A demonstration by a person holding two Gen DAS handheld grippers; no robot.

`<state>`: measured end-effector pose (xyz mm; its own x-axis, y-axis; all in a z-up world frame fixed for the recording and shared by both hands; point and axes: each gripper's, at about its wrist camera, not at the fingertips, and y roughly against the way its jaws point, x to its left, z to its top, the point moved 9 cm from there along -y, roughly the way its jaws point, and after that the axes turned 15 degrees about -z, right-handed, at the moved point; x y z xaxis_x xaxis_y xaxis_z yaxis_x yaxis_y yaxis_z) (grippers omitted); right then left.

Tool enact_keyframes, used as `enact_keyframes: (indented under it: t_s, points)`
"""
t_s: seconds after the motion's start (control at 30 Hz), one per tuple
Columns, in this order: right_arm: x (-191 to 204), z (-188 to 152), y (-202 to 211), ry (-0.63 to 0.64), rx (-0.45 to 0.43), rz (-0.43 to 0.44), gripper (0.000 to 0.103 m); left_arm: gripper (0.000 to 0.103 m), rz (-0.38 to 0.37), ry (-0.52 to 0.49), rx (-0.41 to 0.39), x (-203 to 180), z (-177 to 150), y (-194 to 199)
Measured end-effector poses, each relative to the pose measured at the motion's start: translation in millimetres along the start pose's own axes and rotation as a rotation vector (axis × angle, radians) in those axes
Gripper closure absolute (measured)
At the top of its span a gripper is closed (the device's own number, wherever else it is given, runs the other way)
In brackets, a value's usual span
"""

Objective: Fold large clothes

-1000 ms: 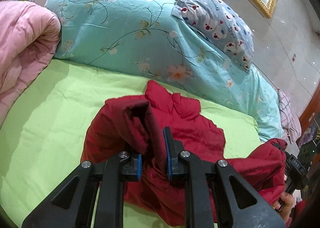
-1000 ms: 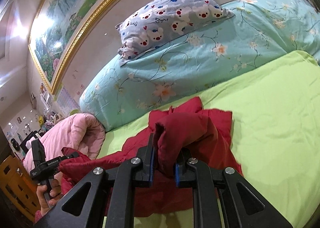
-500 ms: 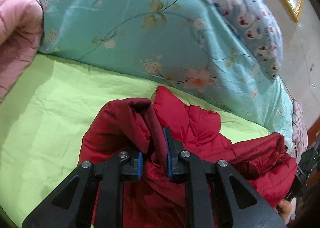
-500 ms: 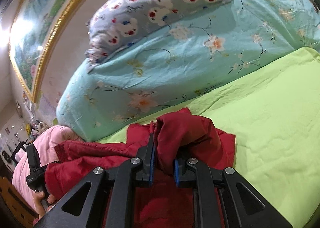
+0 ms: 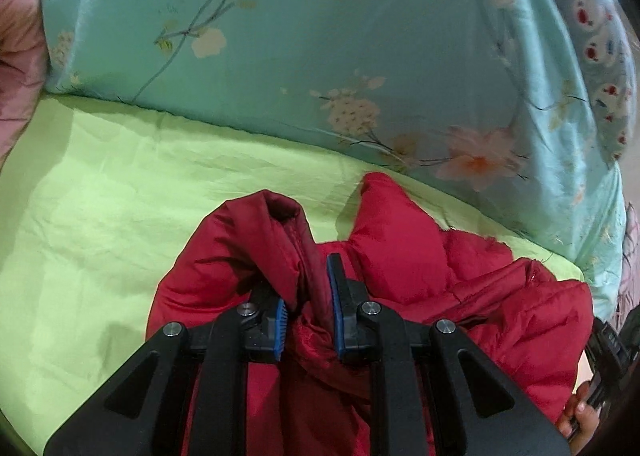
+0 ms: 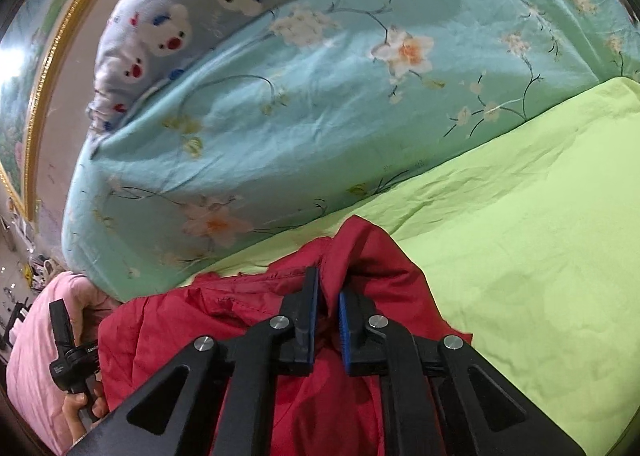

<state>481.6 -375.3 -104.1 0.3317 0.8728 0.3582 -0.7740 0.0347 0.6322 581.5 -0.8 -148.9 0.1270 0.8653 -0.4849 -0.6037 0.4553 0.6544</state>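
1. Both grippers have carried the red padded jacket (image 5: 472, 288) across the lime-green sheet (image 5: 112, 191) toward the turquoise floral duvet (image 5: 304, 55), which now fills far more of each view than a second ago.
2. Left gripper (image 5: 307, 298) is clamped on a bunched ridge of the jacket's edge; the right gripper (image 6: 329, 314) is tightening its jaws on another pinch of red fabric (image 6: 360, 256) already between the pads.
3. Judged step: hauling the garment up the bed to lay it out flat, folding proper not yet begun.
4. Next move probably calls for lowering both pinches together, well apart, so the cloth spreads without doubling under.
5. Jacket: glossy, quilted, puffy, slumped in soft humps on the sheet just short of the duvet. Sheet: matte, lightly creased. A bear-print pillow (image 6: 208, 11) sits atop the duvet.
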Motion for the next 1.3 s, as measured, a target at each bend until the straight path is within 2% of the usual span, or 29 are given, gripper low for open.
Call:
enact_keyframes:
  t_s: [0.4,0.57,0.63,0.83,0.9,0.93,1.1,1.23,1.3]
  points:
    - [-9,9,-60,0.018,0.04,-0.123,0.099,0.086,0.068,0.018,0.039,10,24,-36]
    - [-9,8,-79,0.026,0.075,-0.149,0.099,0.083,0.067,0.061,0.083,19,27,-50]
    - [-11,8,-85,0.027,0.085,-0.156,0.099,0.082,0.06,0.065,0.069,19,28,-45]
    - [-12,5,-100,0.027,0.104,-0.167,0.1,0.072,0.044,-0.014,0.022,10,28,-13]
    - [-11,4,-102,0.027,0.103,-0.169,0.099,0.058,0.07,-0.045,-0.014,10,29,4]
    - [-11,4,-103,0.028,0.104,-0.171,0.099,0.056,0.069,-0.053,-0.028,11,27,13]
    - [-4,5,-110,0.033,0.108,-0.184,0.099,0.055,-0.016,-0.05,-0.05,1,8,43]
    - [-5,10,-104,-0.005,0.128,-0.151,0.088,0.055,-0.087,-0.081,-0.032,-24,-17,56]
    - [-6,15,-96,-0.014,0.109,-0.144,0.075,0.055,-0.126,-0.094,-0.014,-36,-31,60]
